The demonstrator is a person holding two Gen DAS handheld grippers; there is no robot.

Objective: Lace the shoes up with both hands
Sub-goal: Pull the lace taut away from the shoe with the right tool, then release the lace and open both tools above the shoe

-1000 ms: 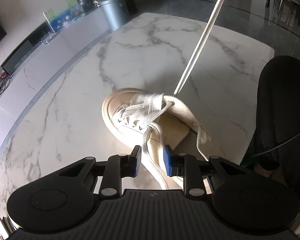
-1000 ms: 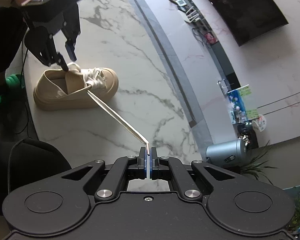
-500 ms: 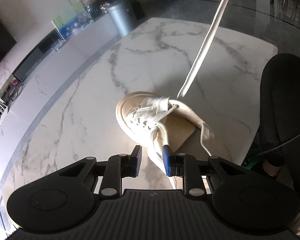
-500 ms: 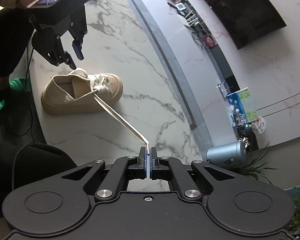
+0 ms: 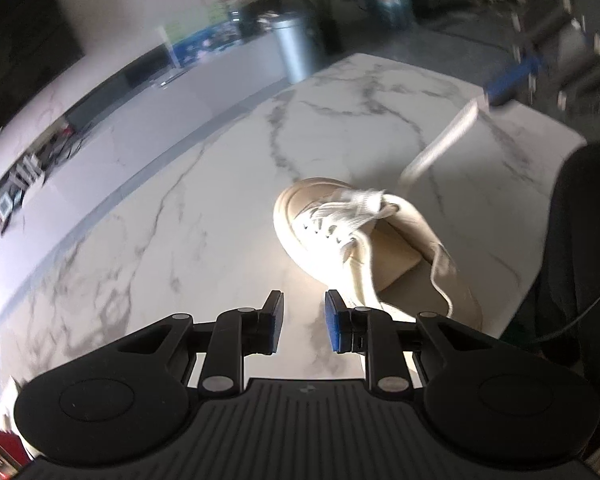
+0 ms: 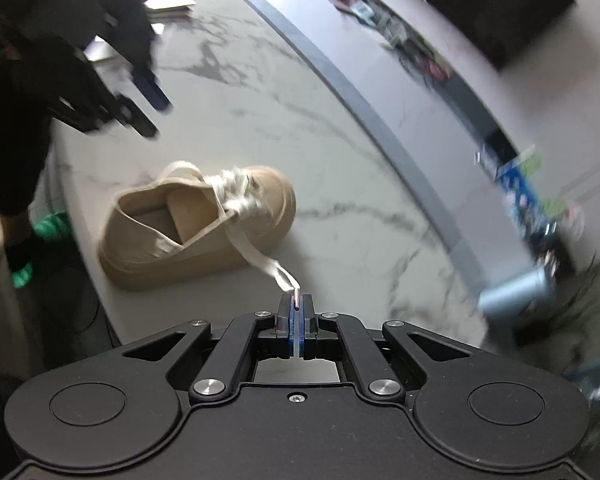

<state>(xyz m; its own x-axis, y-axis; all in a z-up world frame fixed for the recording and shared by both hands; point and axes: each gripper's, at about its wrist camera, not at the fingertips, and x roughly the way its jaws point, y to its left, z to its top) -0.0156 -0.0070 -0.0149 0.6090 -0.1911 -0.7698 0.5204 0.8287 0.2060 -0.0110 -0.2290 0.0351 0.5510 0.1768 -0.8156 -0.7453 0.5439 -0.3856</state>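
A beige platform shoe (image 5: 400, 248) (image 6: 196, 236) lies on the white marble table (image 5: 180, 220), toe pointing away from the left wrist camera. In the left wrist view my left gripper (image 5: 303, 318) stands open, just left of the shoe's near side, with nothing between its pads. One white lace end (image 5: 364, 276) trails down by its right finger. In the right wrist view my right gripper (image 6: 296, 306) is shut on the tip of the other lace end (image 6: 256, 252), which runs slack to the shoe's top eyelet. The left gripper (image 6: 140, 96) shows blurred above the shoe.
A person's dark leg (image 5: 580, 264) borders the table's near right edge. A silver bin (image 5: 296, 52) and a low white cabinet (image 5: 160, 96) stand beyond the far edge. Papers (image 6: 172, 4) lie at the table's far end. Something green (image 6: 48, 228) lies on the floor.
My left gripper swung left, and the lace no longer hangs between its fingers. My right gripper came much closer to the shoe, so its taut lace has gone slack.
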